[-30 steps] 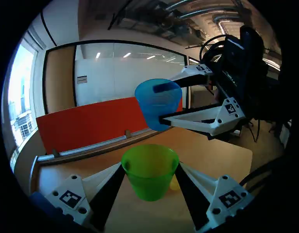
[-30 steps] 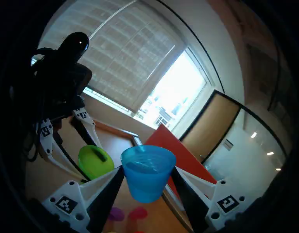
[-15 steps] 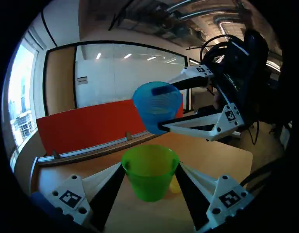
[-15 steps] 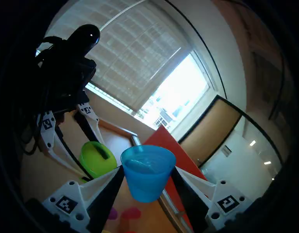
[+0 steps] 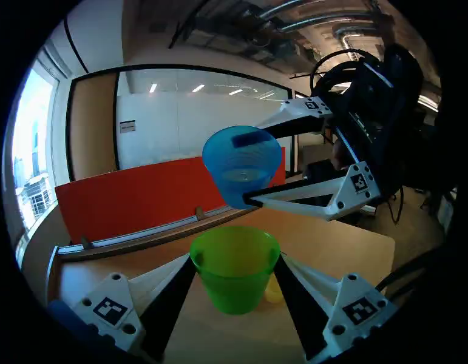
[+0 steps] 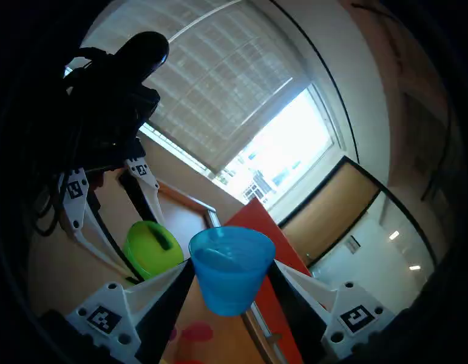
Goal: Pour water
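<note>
Holding a translucent blue plastic cup (image 6: 232,285) of water (image 5: 241,176) mid-wall in the right gripper (image 6: 232,270), tilted above a translucent green plastic cup (image 5: 235,291) clamped in the left gripper (image 5: 235,267). Probably light, thin-walled, crushable; best gripped gently mid-height

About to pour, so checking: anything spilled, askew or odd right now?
Nothing stands out. The right gripper tilts the blue cup above the green cup, which the left gripper holds upright; that fits pouring. No spill is visible on the table.
</note>
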### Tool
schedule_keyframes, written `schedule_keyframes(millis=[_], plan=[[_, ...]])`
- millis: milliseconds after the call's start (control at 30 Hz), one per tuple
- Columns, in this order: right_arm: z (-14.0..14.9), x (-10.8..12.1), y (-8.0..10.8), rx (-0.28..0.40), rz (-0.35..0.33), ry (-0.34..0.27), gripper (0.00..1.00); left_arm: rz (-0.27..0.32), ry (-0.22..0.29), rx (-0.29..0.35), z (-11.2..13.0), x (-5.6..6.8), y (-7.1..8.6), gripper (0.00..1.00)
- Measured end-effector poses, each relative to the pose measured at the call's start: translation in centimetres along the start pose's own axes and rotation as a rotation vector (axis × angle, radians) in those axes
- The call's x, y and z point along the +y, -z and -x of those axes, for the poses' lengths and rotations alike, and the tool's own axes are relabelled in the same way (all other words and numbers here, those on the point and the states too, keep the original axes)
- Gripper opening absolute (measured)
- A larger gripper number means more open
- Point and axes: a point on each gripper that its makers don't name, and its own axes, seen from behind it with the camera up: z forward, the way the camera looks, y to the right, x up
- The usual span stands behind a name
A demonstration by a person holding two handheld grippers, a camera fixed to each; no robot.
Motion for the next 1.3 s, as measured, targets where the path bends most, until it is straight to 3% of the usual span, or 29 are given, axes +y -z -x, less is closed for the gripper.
schedule_keyframes(millis=[1300], plan=[[-1.1, -0.2, -0.7, -0.03, -0.039, 0.193, 0.89, 0.007, 0.007, 0.013, -0.4, 0.4, -0.2, 0.87]])
